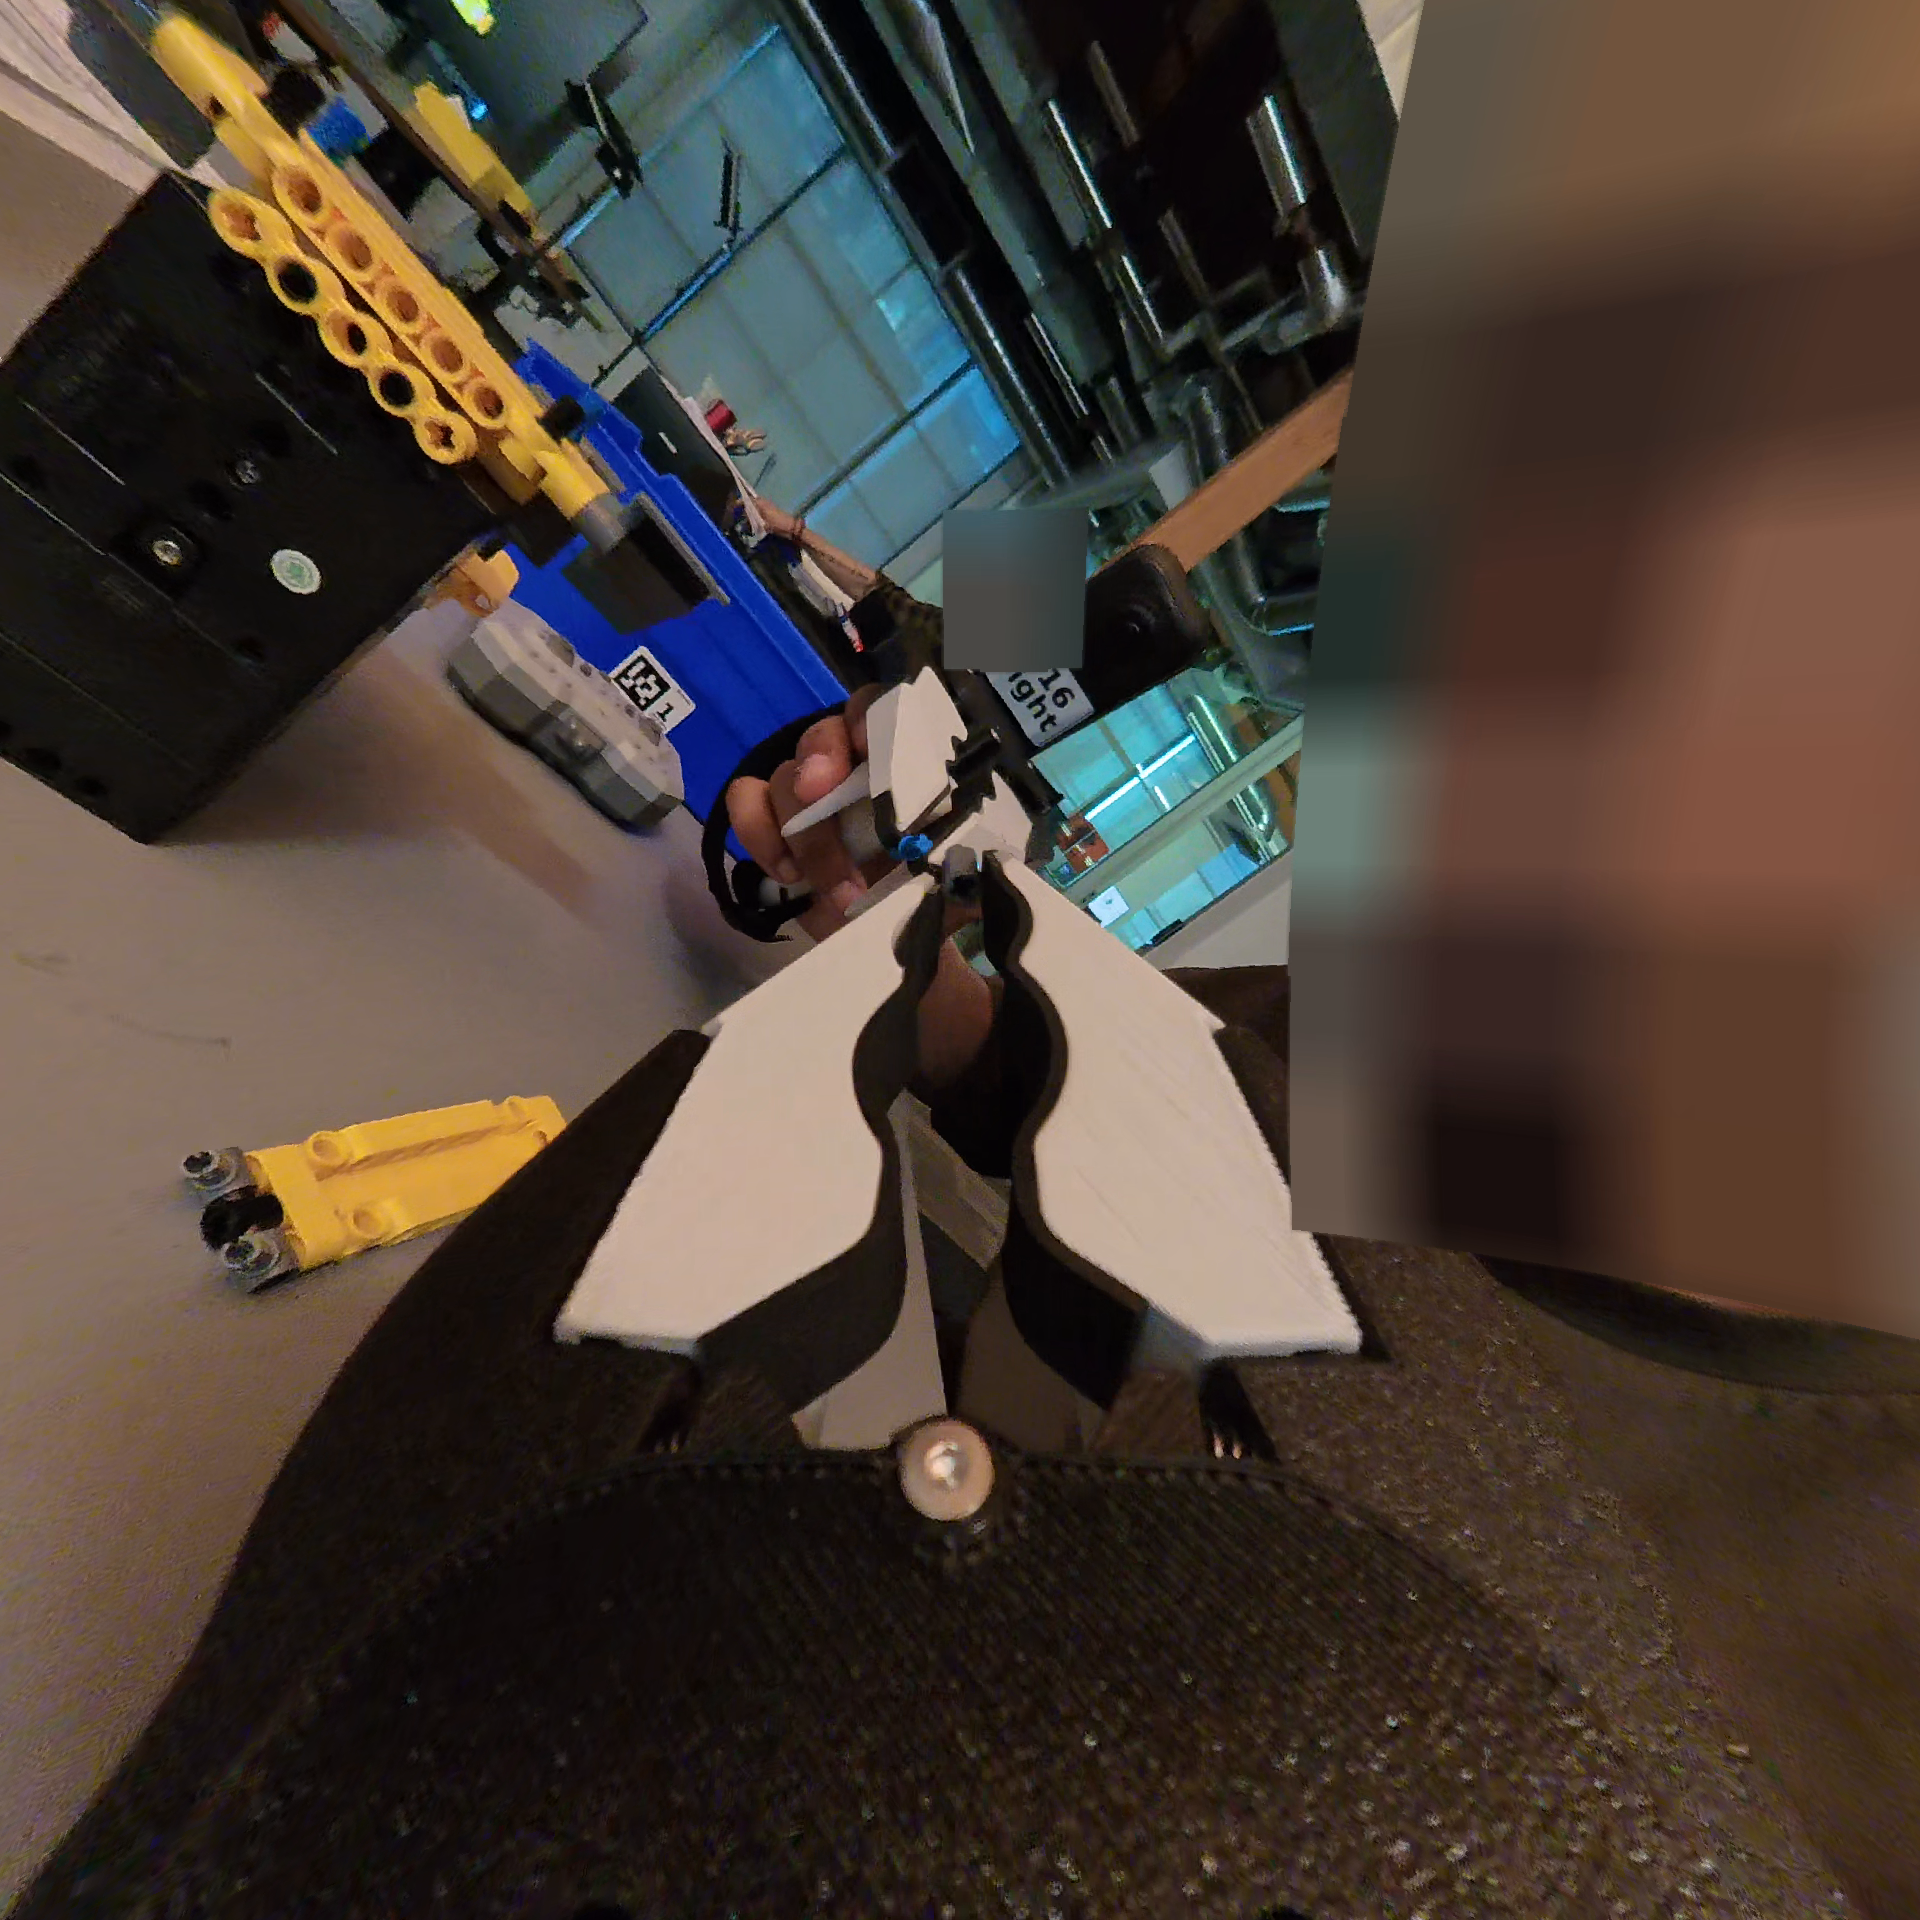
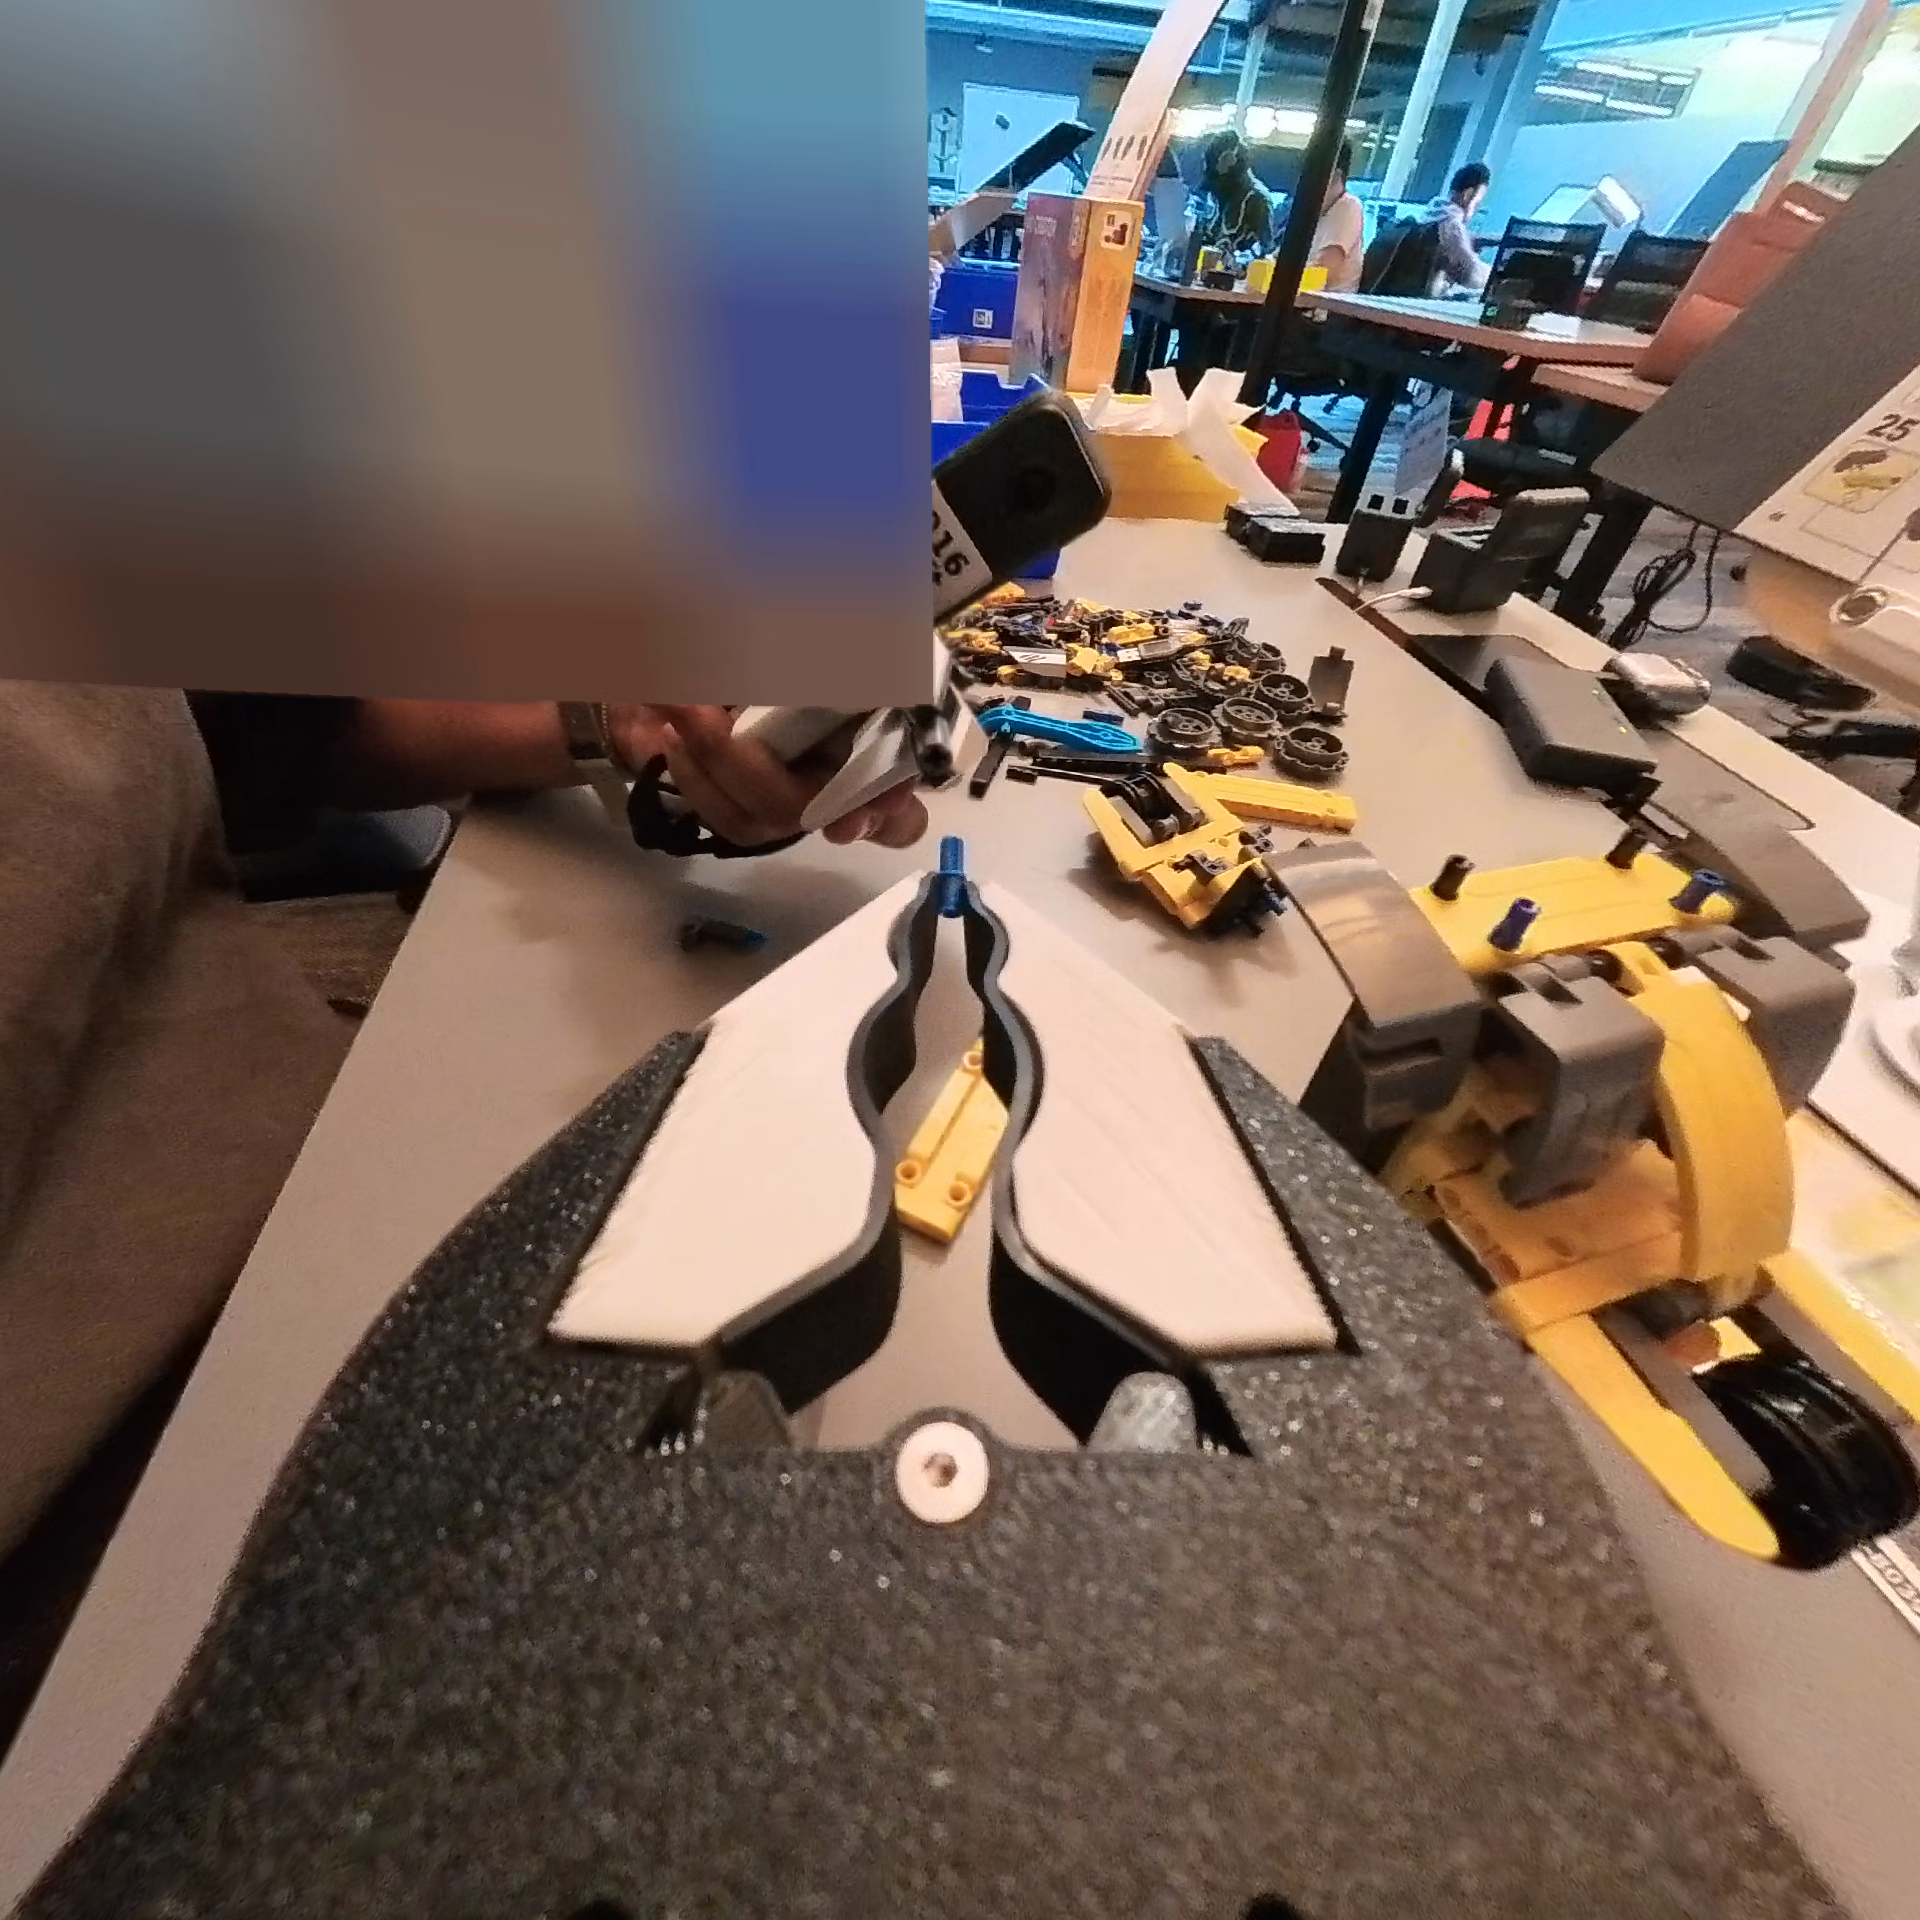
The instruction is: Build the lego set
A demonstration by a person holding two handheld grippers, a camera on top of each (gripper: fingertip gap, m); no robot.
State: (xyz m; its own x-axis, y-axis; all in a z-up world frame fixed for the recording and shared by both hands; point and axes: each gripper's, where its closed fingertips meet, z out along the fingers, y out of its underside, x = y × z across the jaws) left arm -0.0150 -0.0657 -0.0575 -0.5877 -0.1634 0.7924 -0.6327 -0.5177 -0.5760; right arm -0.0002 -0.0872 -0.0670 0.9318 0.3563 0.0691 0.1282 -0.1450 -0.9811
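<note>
My right gripper (image 2: 950, 902) is shut on a small blue pin (image 2: 949, 871), which sticks out past the fingertips above the grey table (image 2: 582, 935). My left gripper (image 1: 961, 881) is shut on a small dark grey connector piece (image 1: 958, 864). The two grippers face each other tip to tip, very close. In the left wrist view the right gripper (image 1: 902, 831), in a hand, holds the blue pin (image 1: 912, 847) just short of the dark piece. In the right wrist view the left gripper (image 2: 914, 753) holds the dark piece (image 2: 938, 740) beyond the pin.
A half-built yellow and grey model vehicle (image 2: 1558, 1049) stands at the right. A pile of loose parts (image 2: 1122, 644) and a yellow sub-assembly (image 2: 1174, 842) lie farther back. A yellow panel (image 2: 945, 1153) lies under my right fingers. A yellow piece (image 1: 384, 1164), black box (image 1: 156, 499) and blue bin (image 1: 675, 613) lie left. Only a small space, under 4 cm, lies between the two pairs of fingers.
</note>
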